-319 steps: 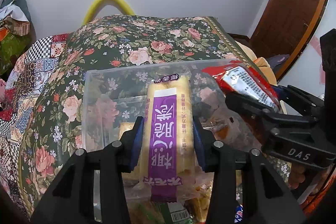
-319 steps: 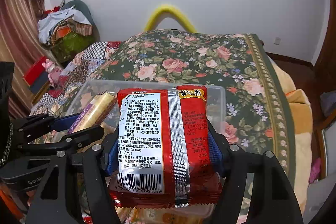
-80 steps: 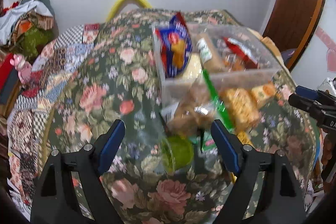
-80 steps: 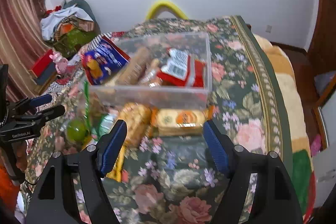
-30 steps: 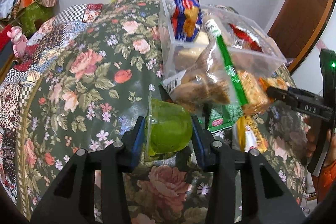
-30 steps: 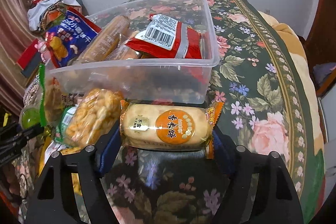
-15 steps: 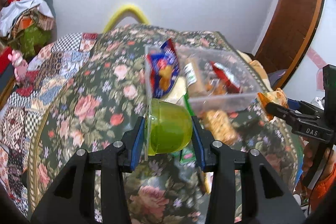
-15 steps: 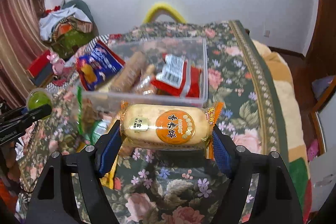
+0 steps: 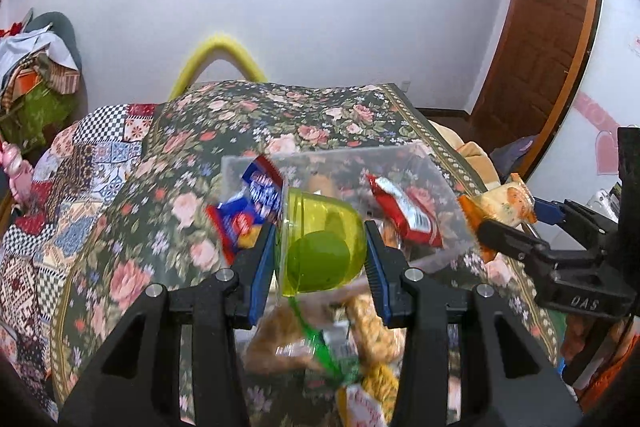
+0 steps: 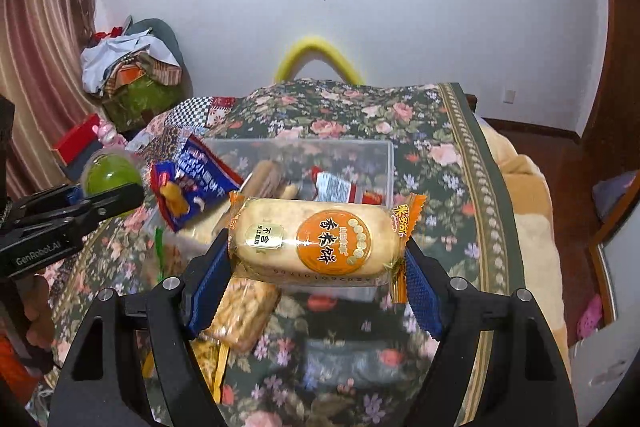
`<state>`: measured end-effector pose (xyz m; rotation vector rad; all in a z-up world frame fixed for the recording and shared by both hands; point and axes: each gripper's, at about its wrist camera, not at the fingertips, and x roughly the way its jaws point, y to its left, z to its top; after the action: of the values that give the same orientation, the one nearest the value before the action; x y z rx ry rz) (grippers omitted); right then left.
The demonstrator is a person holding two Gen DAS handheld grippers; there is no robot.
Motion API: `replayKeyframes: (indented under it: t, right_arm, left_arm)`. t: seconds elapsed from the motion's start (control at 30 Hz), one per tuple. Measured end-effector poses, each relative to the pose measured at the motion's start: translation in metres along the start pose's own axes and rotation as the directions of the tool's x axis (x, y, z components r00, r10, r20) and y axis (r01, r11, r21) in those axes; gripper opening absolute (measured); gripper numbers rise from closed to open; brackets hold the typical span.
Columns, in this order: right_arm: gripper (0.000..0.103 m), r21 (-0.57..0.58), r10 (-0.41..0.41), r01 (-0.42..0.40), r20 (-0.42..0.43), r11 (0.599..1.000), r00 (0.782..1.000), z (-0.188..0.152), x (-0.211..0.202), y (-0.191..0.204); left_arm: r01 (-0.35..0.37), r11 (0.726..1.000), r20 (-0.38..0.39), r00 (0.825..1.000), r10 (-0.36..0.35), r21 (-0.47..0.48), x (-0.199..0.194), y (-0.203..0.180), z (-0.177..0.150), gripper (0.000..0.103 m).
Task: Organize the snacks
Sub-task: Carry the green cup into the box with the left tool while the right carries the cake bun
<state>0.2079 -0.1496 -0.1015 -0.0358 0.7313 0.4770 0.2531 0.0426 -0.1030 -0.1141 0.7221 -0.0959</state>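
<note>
My left gripper (image 9: 320, 259) is shut on a green jelly cup (image 9: 322, 247) and holds it in the air in front of the clear plastic box (image 9: 444, 183). The cup also shows in the right wrist view (image 10: 112, 173). My right gripper (image 10: 316, 271) is shut on a pale rice cracker pack with an orange label (image 10: 320, 241), lifted just before the box (image 10: 380, 155). That pack shows at the right in the left wrist view (image 9: 504, 205). The box holds a blue snack bag (image 10: 192, 179), a red packet (image 10: 340, 187) and a long roll pack (image 10: 266, 179).
Several loose snack packs lie on the floral bedspread before the box (image 10: 240, 311), (image 9: 280, 343). The flowered bed (image 10: 436, 131) drops off at the right edge. A wooden door (image 9: 544, 39) is at the right, a pile of clothes (image 10: 128, 67) at the left.
Both grippers have risen further and come closer to the box, each still holding its snack. The box looks nearer and lower in both views.
</note>
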Motion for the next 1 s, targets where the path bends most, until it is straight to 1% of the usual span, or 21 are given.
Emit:
replayKeyframes:
  t: [0.27,0.43,0.57,0.8,0.93,1.0]
  right_arm:
    - [0.075,0.003,0.016,-0.015,-0.01,1.0,1.0,0.02,0.03,-0.003]
    - [0.075,0.011,0.023,-0.023,-0.034,1.0,0.999,0.03,0.051,-0.005]
    - [0.075,0.009,0.024,-0.023,-0.051,1.0,0.998,0.037,0.065,-0.007]
    - [0.075,-0.014,0.019,-0.02,-0.094,1.0,0.995,0.045,0.091,-0.003]
    - [0.076,-0.041,-0.005,0.0,-0.119,0.999,0.993,0.046,0.105,0.0]
    - [0.076,-0.04,-0.004,-0.002,-0.138,0.999,0.99,0.045,0.111,-0.002]
  left_arm:
    - [-0.001,1.0,-0.038,0.999,0.002,0.014,0.045,0.001,0.023,0.042]
    - [0.023,1.0,-0.106,0.994,-0.024,-0.005,0.08,0.011,0.032,0.042]
    - [0.021,1.0,-0.14,0.99,-0.022,-0.014,0.102,0.017,0.037,0.042]
    - [-0.015,1.0,-0.168,0.986,0.013,-0.011,0.127,0.021,0.046,0.042]
    - [-0.045,0.999,-0.181,0.982,0.045,0.008,0.135,0.02,0.046,0.042]
    - [-0.043,0.999,-0.19,0.981,0.042,0.002,0.137,0.021,0.046,0.043]
